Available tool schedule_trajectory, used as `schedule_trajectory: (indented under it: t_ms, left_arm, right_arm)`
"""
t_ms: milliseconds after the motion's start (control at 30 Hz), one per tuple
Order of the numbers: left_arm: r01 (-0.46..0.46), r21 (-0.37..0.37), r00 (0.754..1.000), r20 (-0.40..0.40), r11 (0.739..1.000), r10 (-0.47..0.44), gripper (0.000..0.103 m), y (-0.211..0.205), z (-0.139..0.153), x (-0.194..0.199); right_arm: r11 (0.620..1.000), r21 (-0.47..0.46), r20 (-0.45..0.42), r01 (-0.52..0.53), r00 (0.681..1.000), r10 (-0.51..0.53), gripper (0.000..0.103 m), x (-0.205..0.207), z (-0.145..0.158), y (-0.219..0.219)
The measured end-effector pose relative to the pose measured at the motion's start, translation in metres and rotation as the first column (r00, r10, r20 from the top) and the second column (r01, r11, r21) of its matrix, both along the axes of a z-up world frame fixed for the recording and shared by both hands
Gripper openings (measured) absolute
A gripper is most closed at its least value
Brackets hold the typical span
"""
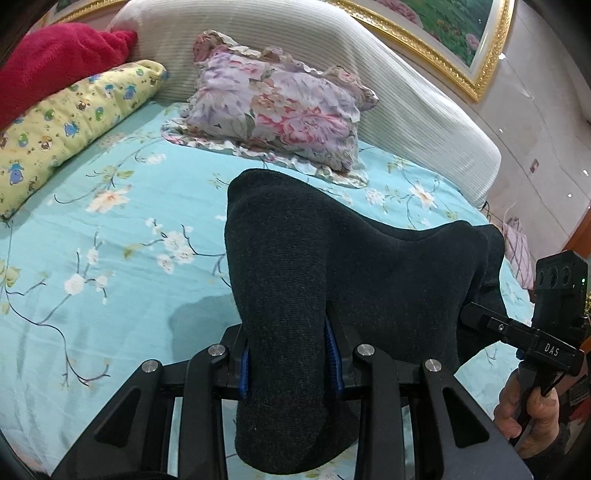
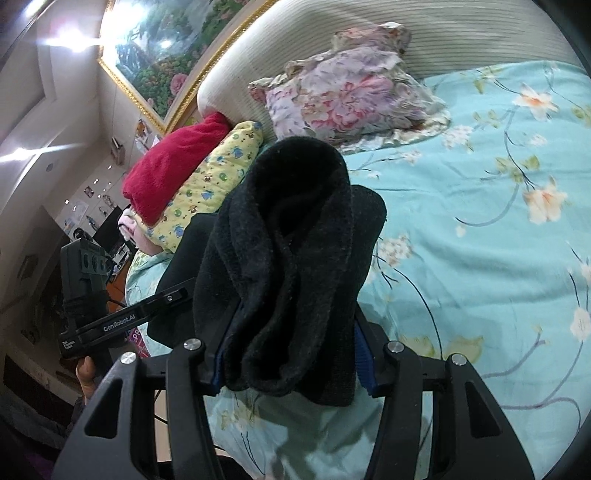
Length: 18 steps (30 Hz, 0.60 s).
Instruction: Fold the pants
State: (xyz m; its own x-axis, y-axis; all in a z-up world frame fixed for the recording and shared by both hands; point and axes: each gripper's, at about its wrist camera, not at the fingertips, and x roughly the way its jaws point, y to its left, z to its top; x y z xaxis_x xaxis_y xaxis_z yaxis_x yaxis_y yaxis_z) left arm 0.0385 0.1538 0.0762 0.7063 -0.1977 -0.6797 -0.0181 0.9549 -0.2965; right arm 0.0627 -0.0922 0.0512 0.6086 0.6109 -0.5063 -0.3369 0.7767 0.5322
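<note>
The dark charcoal pants (image 1: 332,266) hang bunched between both grippers, lifted above the turquoise floral bedsheet (image 1: 110,258). My left gripper (image 1: 290,360) is shut on one thick fold of the pants; its blue pads (image 1: 243,373) press the cloth from both sides. My right gripper (image 2: 290,360) is shut on another bunched fold of the pants (image 2: 291,258), fleecy inside showing. The right gripper also shows in the left wrist view (image 1: 480,317), pinching the cloth's far edge. The left gripper shows in the right wrist view (image 2: 173,295).
A floral pillow (image 1: 280,107) lies against the ribbed white headboard (image 1: 406,96). A yellow cartoon-print bolster (image 1: 70,125) and red blanket (image 1: 55,62) lie at the bed's left side. A gold-framed painting (image 1: 461,33) hangs above the headboard. The bedsheet (image 2: 480,240) spreads below.
</note>
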Motion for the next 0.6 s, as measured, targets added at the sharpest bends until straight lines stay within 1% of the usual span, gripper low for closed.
schedule_trajectory:
  t_ms: [200,467,600]
  left_arm:
    - [-0.032,0.037,0.999,-0.006,0.999,0.032,0.032,0.005,0.002,0.016]
    - [-0.084,0.094,0.996,-0.016,0.992,0.085,0.032,0.01,0.0,0.035]
    - [-0.102,0.106,0.994,-0.019,0.989,0.105,0.032,0.014,-0.001,0.042]
  right_arm:
    - [1.0,-0.02,-0.003,-0.018,1.0,0.018,0.055,0.026,0.005,0.008]
    - [0.998,-0.044,-0.029,-0.038,0.999,0.037,0.055,0.059,0.001,0.017]
    - [0.997,-0.051,-0.038,-0.051,0.998,0.049,0.055,0.072,-0.001,0.021]
